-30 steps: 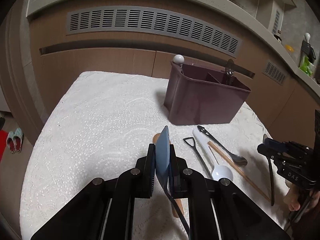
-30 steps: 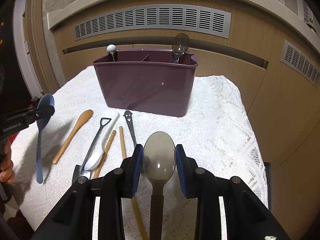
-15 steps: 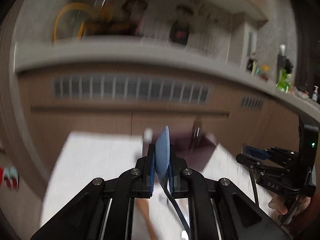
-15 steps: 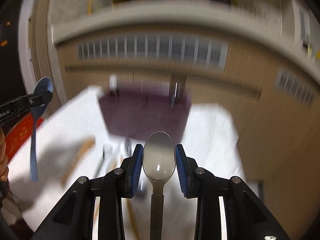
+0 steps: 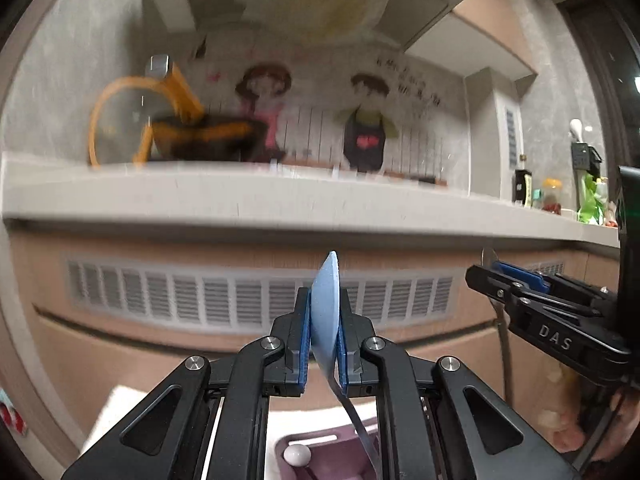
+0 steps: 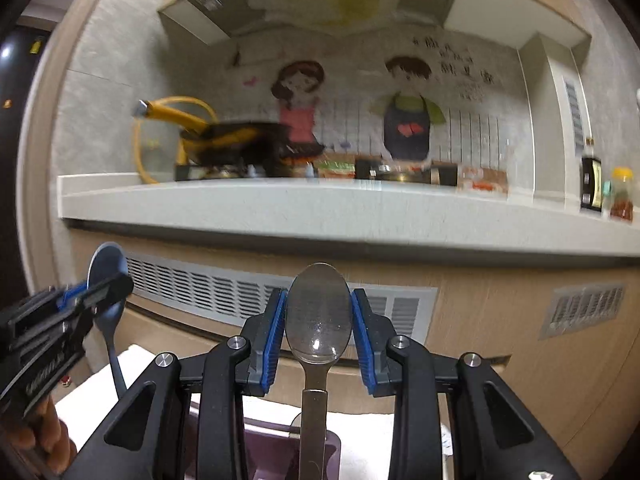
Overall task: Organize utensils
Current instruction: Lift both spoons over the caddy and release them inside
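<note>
- Your left tongs (image 5: 323, 334) pinch the flat blue plastic spoon (image 5: 326, 312) at centre frame.
- Your right tongs (image 6: 319, 332) clamp the translucent grey spoon (image 6: 319, 314)'s bowl.
- The maroon plastic utensil caddy (image 5: 320, 456) sits at the bottom edge; dangling handles could catch its rim and twist free.

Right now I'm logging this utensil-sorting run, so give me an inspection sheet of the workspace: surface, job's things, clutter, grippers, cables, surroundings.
Surface: white lace tablecloth, only slivers visible.
Job's things: blue spoon held bowl-up; clear grey spoon held bowl-up, handle hanging toward the purple utensil caddy; a white ball-topped utensil stands in the caddy.
Clutter: nothing seen.
Grippers: left gripper shut on the blue spoon; right gripper shut on the clear grey spoon; both raised above the caddy.
Cables: nothing seen on the rig; a yellow hose loops on the counter.
Surroundings: kitchen counter, vent grille, cartoon wall sticker, bottles.
</note>
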`<state>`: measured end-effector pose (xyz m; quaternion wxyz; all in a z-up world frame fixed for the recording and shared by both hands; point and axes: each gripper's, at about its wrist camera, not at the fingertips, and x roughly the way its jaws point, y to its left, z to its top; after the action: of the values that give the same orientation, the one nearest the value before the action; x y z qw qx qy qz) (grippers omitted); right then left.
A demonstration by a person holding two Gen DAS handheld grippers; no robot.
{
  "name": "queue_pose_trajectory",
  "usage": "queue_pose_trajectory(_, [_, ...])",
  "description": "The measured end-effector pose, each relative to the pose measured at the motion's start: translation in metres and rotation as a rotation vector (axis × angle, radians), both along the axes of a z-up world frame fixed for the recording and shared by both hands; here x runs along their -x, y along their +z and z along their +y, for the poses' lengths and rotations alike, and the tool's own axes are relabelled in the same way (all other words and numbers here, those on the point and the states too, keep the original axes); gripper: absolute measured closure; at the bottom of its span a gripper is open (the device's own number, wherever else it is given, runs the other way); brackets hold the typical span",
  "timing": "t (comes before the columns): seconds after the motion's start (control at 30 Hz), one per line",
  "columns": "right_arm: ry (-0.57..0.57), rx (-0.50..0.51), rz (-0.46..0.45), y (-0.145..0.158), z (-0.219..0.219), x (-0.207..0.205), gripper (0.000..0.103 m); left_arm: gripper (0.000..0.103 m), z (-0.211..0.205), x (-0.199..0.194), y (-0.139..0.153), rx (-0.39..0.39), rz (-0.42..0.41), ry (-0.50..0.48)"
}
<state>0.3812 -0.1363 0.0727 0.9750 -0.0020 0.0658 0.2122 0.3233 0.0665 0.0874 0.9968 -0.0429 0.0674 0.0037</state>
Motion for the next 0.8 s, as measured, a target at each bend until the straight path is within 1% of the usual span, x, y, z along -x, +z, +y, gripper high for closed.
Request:
queue_pose_trajectory(0.07, [-0.002, -0.010, 0.032, -0.011, 0.004, -0.017, 0.073, 0.092, 0.003, -0.016, -0.013, 0.026, 0.031, -0.002])
queue_pose_trajectory(0.2, [0.004, -0.032, 0.053, -0.028, 0.012, -0.035, 0.073, 0.092, -0.002, -0.035, -0.034, -0.006, 0.052, 0.002])
queue_pose_trajectory(0.33, [0.019, -0.001, 0.095, -0.044, 0.022, -0.050, 0.073, 0.092, -0.010, -0.048, -0.054, -0.025, 0.098, -0.018])
queue_pose_trajectory(0.37, [0.022, 0.009, 0.106, -0.049, 0.023, -0.051, 0.073, 0.092, -0.012, -0.046, -0.054, -0.032, 0.102, -0.019])
queue_pose_trajectory(0.47, [0.028, 0.035, 0.131, -0.061, 0.022, -0.050, 0.073, 0.092, -0.020, -0.044, -0.067, -0.045, 0.127, -0.030])
queue_pose_trajectory(0.57, [0.034, 0.069, 0.164, -0.074, 0.019, -0.044, 0.073, 0.091, -0.025, -0.042, -0.076, -0.042, 0.173, -0.049])
queue_pose_trajectory(0.7, [0.032, 0.129, 0.208, -0.086, 0.014, -0.033, 0.073, 0.090, -0.028, -0.033, -0.081, -0.029, 0.203, -0.067])
queue_pose_trajectory(0.73, [0.041, 0.133, 0.233, -0.088, 0.013, -0.031, 0.072, 0.089, -0.028, -0.030, -0.080, -0.025, 0.205, -0.074])
queue_pose_trajectory(0.77, [0.046, 0.140, 0.267, -0.091, 0.011, -0.029, 0.072, 0.085, -0.029, -0.027, -0.079, -0.022, 0.202, -0.078])
queue_pose_trajectory(0.8, [0.045, 0.151, 0.287, -0.093, 0.009, -0.028, 0.072, 0.076, -0.028, -0.023, -0.077, -0.017, 0.199, -0.081])
